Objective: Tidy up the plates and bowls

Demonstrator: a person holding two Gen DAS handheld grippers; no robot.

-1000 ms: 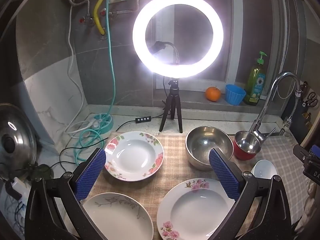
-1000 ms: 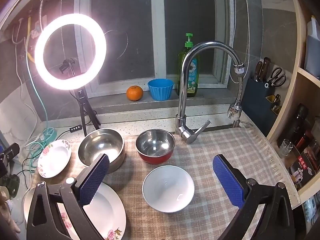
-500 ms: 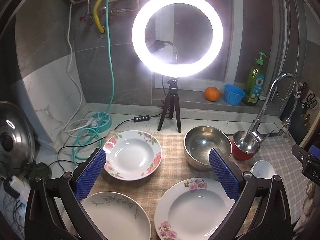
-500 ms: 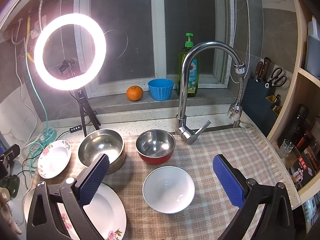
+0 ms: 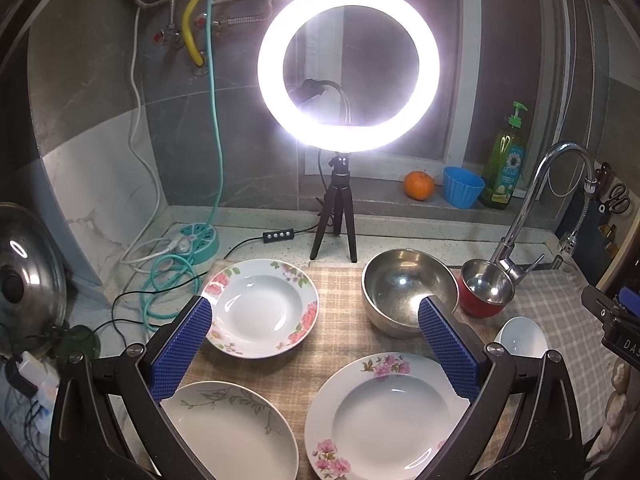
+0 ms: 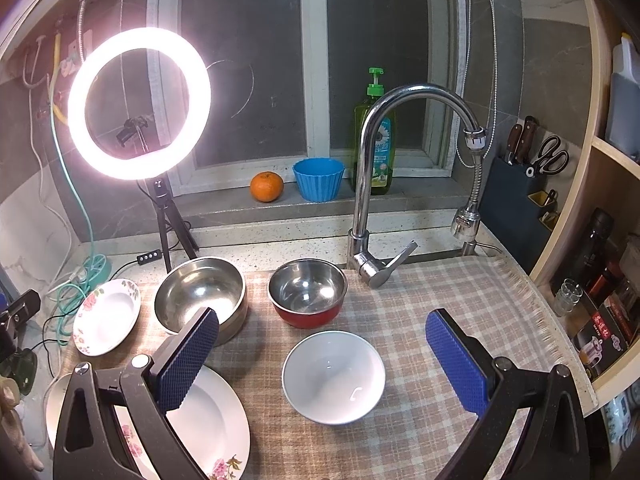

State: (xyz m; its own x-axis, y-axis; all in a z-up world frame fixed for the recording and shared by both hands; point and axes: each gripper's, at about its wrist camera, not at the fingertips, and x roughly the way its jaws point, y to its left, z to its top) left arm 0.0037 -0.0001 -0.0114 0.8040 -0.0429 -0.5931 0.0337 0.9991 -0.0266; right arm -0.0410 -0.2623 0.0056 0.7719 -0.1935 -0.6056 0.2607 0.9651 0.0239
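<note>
My left gripper (image 5: pixel 314 344) hangs wide apart, gripping nothing, above the checked cloth (image 5: pixel 344 292). The rose plate (image 5: pixel 260 308) sits at eleven o'clock, the big steel bowl (image 5: pixel 408 292) at one, the leaf plate (image 5: pixel 228 432) at seven, the pink-flower plate (image 5: pixel 388 412) at five. My right gripper (image 6: pixel 322 354) is spread wide too, empty, the white bowl (image 6: pixel 334 376) between its fingers, the red bowl (image 6: pixel 307 294) at twelve.

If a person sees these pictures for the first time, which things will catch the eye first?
First the bright ring light on its tripod, at the back of the counter before the window. Next the dishes on the checked cloth: three plates at the left, then a big steel bowl, a red bowl and a white bowl. Both grippers, left and right, are open and hold nothing.
</note>
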